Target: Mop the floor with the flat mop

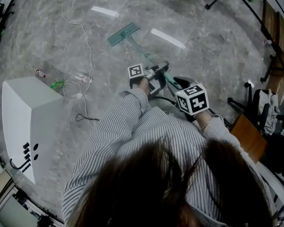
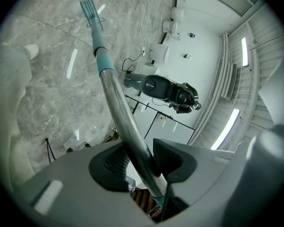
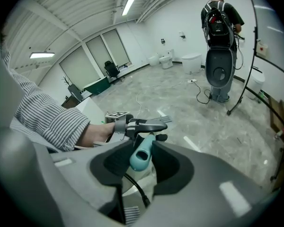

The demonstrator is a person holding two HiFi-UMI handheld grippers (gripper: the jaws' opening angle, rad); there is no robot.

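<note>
Leaving a white cable (image 1: 87, 46) at the left of the grey floor (image 1: 203, 46), pressing the head of the flat mop (image 1: 123, 34) flat on that floor, clenching the left tongs (image 2: 139, 162) on its steel shaft (image 2: 117, 108), grasping its teal handle end (image 3: 142, 159) in the right tongs (image 3: 140, 154).

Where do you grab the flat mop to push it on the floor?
Grip the pole, not the flat head. The pole slants up from the floor, so come at it from the side: left gripper jaws across the metal part, right gripper jaws on the teal end grip.
</note>
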